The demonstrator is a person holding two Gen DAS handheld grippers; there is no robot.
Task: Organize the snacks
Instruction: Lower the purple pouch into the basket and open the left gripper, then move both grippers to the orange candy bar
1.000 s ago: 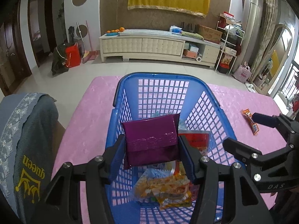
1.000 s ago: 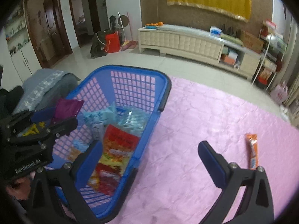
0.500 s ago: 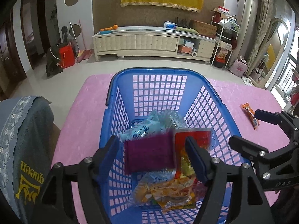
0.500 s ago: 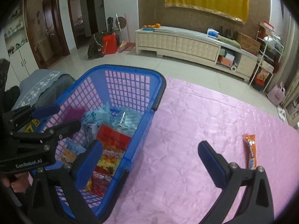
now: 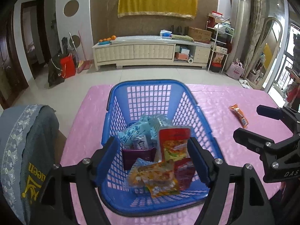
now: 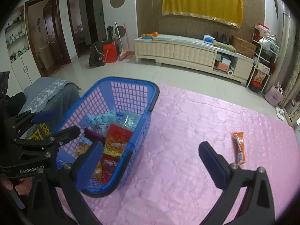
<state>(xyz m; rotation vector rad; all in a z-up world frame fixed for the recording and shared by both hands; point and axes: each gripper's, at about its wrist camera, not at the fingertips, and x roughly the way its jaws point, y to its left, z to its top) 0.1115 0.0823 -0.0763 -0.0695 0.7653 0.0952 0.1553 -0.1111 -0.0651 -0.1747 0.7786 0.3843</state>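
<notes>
the left gripper (image 5: 151, 159) is hanging over the near end of the blue basket (image 5: 120, 112), its jaws spread wide with nothing between them. the basket is sitting on the left part of the table (image 6: 187, 131), which is wearing a pink quilted cloth. inside the basket a purple packet (image 5: 138, 156) is standing against the near left side, just behind a yellow-orange snack bag (image 5: 155, 176) that is lying on the basket floor. a red pouch (image 5: 174, 142) is leaning upright beside the purple packet, on its right, and a darker red packet (image 5: 184, 174) is lying below it. behind them a small can (image 5: 140, 143) is poking up, with light blue packets (image 5: 135, 129) piling against the far wall.

the right gripper (image 6: 150, 166) is hovering over the table to the right of the basket, jaws likewise spread wide and holding nothing; its left finger (image 6: 88, 161) is showing in front of the basket's near corner. an orange snack stick (image 6: 239, 148) is lying flat on the pink cloth, well apart from the basket and just beyond the right finger of that gripper. in the left wrist view the same stick (image 5: 240, 115) is resting right of the basket, near the right gripper's tips.

a grey chair cover (image 5: 24, 150) with yellow lettering is hanging at the left edge of the table.
</notes>
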